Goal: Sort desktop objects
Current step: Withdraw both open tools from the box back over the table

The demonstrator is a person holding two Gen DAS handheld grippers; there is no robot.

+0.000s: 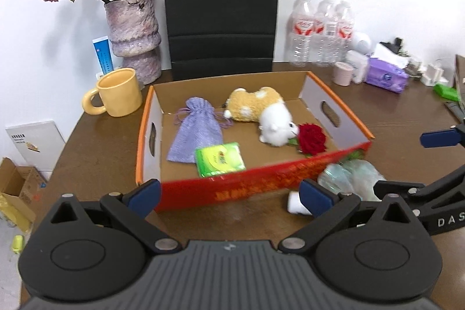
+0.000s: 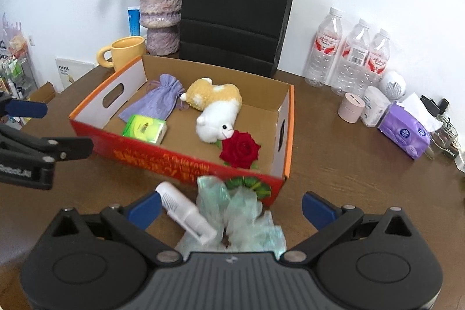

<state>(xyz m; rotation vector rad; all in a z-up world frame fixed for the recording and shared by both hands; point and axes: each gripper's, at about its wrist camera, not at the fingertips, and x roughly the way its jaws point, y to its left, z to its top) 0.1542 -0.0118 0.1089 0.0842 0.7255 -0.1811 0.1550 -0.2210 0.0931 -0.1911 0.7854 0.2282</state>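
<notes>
A red-and-orange cardboard box (image 1: 261, 188) (image 2: 162, 157) on the brown table holds a lilac pouch (image 1: 196, 135) (image 2: 158, 100), a green tissue pack (image 1: 219, 159) (image 2: 144, 128), a plush toy (image 1: 261, 109) (image 2: 216, 103) and a red rose (image 1: 312, 138) (image 2: 239, 148). In front of the box lie a white spray bottle (image 2: 186, 212) (image 1: 295, 202) and a crumpled pale green bag (image 2: 241, 211) (image 1: 348, 173). My right gripper (image 2: 231, 208) is open just above the bottle and bag. My left gripper (image 1: 231, 193) is open before the box's front wall.
Behind the box stand a yellow mug (image 1: 116, 92), a vase of dried roses (image 1: 133, 37), a black paper bag (image 1: 221, 10) and water bottles (image 2: 348, 54). Jars and a purple wipes pack (image 2: 404, 132) sit at the right. The table's left edge drops to floor clutter (image 1: 17, 193).
</notes>
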